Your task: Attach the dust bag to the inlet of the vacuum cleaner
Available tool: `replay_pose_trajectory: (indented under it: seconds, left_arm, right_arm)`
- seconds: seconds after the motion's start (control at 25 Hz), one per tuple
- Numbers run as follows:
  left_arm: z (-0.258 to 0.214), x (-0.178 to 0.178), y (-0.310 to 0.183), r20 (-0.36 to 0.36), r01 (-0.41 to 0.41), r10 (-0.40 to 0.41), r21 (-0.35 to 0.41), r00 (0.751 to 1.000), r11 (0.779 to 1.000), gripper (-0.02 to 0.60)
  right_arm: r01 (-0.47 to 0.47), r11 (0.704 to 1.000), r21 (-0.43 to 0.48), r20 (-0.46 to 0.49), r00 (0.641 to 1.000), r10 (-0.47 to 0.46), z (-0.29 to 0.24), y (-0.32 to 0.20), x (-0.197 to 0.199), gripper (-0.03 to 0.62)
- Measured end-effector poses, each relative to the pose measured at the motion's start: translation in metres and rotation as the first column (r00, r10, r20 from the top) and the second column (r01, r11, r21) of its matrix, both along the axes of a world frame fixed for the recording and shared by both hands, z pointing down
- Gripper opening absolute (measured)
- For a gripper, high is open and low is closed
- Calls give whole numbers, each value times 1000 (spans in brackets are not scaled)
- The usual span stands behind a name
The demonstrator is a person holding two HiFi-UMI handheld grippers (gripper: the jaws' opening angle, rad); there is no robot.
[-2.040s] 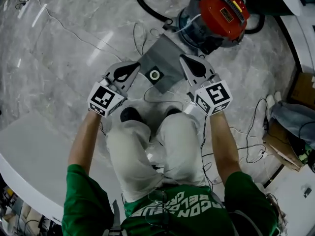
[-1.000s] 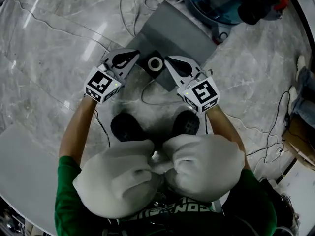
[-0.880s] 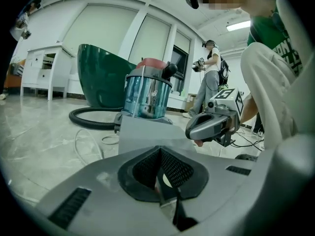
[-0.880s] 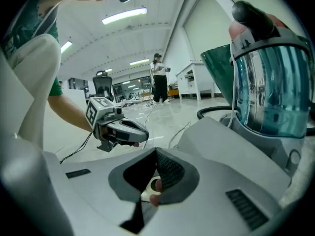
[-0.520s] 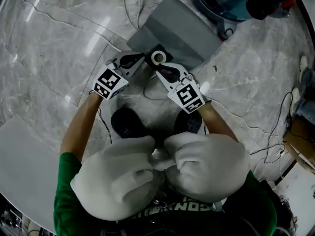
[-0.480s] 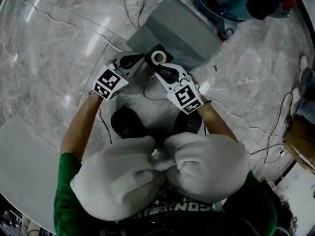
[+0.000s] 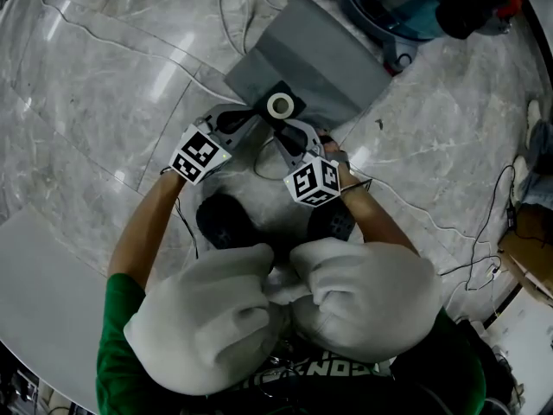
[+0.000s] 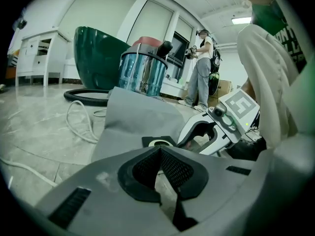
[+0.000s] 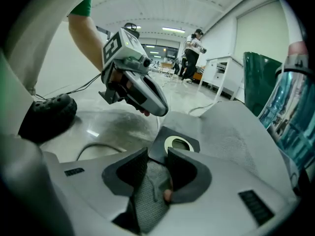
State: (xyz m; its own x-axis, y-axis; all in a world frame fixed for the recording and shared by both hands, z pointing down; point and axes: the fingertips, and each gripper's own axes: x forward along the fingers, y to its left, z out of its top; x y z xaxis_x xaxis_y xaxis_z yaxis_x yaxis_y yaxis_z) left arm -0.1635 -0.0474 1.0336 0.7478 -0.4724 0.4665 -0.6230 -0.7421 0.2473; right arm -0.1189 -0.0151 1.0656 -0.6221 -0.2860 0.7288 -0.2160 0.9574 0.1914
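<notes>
The grey dust bag (image 7: 311, 59) lies flat on the marble floor, its black collar with a white ring (image 7: 279, 105) at the near end. The vacuum's blue canister (image 7: 397, 7) stands just beyond the bag, seen upright in the left gripper view (image 8: 142, 73). My left gripper (image 7: 251, 118) is low at the collar's left corner, its pads meeting with nothing between them (image 8: 159, 151). My right gripper (image 7: 282, 131) points down at the collar's near edge (image 9: 172, 144). Its jaws are opening (image 9: 157, 156), grey fabric shows in the gap, and the pads press on nothing.
A white cable (image 7: 233, 15) loops on the floor left of the bag, and a black hose (image 8: 86, 96) curls behind it by a green tub (image 8: 98, 58). My shoes (image 7: 225, 219) are just behind the grippers. A person (image 8: 202, 68) stands far off.
Both grippers came down and closed in on the collar. The right one rolled over, and its jaws went from shut to open.
</notes>
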Motion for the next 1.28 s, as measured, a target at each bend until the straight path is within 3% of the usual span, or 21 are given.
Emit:
replay_pose_trajectory:
  seconds: [0.16, 0.6, 1.04, 1.28]
  left_arm:
    - [3, -1, 1, 10, -2, 2, 1, 1000, 1000, -3]
    - [-26, 28, -34, 3, -39, 38, 76, 999, 996, -3]
    - [-35, 57, -65, 22, -84, 82, 103, 996, 991, -3]
    - [-53, 57, -67, 33, -97, 93, 148, 995, 984, -3]
  right_arm:
    - [-58, 997, 59, 33, 998, 56, -10, -8, 1, 115]
    - [-262, 961, 89, 184, 952, 243, -66, -54, 26, 84]
    - [-299, 947, 114, 158, 947, 280, -66, -94, 34, 34]
    - [-287, 956, 61, 175, 946, 273, -71, -96, 38, 14]
